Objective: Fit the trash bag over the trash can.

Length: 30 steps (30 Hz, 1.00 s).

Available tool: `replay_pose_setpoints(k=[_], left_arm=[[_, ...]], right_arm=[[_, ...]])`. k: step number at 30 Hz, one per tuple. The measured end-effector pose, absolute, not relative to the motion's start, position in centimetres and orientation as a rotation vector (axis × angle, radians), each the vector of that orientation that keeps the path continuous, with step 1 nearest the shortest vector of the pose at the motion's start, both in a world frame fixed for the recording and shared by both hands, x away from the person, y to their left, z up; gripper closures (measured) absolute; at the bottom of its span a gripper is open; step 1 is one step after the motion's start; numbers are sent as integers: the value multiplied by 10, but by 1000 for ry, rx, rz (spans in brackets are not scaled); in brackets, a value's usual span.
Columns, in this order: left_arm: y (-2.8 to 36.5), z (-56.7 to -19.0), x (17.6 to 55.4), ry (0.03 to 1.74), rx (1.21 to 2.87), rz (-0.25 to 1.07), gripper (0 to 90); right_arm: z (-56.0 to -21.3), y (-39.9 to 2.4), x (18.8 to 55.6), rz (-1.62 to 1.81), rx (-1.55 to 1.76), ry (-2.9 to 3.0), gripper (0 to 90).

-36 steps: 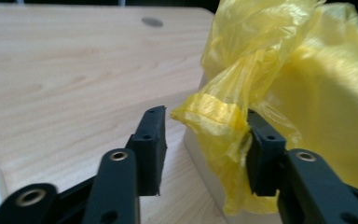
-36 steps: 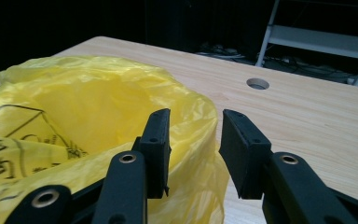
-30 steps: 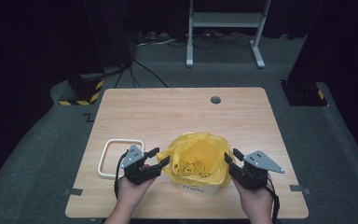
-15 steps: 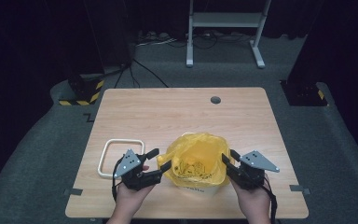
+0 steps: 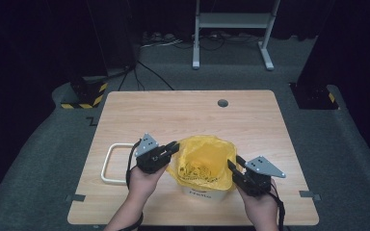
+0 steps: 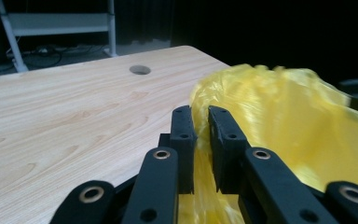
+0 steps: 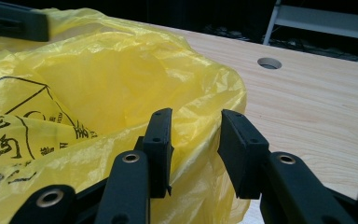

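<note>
A yellow plastic bag (image 5: 203,155) with black print lines a small white bin (image 5: 198,193) at the table's near middle, its mouth gaping open. My left gripper (image 5: 174,146) is at the bag's left rim. Its jaws have just been closing, and in the left gripper view (image 6: 201,113) they pinch the bag (image 6: 284,107) film in a narrow gap. My right gripper (image 5: 231,166) is at the right rim. In the right gripper view (image 7: 195,120) its jaws stand apart, with a loose fold of the bag (image 7: 98,88) between them.
A white rectangular loop (image 5: 107,163) lies flat on the wooden table (image 5: 183,115) left of my left hand. A round hole (image 5: 222,103) is in the tabletop at the far middle. A metal stand (image 5: 231,21) and cables are on the floor beyond.
My left gripper has shifted right and slightly up to the bag's left rim, and its jaws have closed on the film. The right gripper has stayed at the right rim.
</note>
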<state>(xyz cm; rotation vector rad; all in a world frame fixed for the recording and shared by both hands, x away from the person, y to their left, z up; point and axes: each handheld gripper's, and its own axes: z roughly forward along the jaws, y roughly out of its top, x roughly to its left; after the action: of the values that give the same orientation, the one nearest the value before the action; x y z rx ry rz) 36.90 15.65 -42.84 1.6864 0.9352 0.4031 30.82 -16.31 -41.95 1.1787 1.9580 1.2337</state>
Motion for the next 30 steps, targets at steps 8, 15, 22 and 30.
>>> replay_pose_setpoints(k=[8,15,22,30], left_arm=[[146,-448,408,1045,1753,340,821],[133,-472,414,1088,1865,264,838],[141,-486,396,1117,1894,272,815],[172,-459,353,1078,1782,325,664]], right_arm=[[-420,-160,308,1236,1167,1964,640],[-420,-159,308,1237,1162,1964,639],[-420,-160,308,1246,1162,1966,646],[-405,-180,297,1323,1177,1866,625]])
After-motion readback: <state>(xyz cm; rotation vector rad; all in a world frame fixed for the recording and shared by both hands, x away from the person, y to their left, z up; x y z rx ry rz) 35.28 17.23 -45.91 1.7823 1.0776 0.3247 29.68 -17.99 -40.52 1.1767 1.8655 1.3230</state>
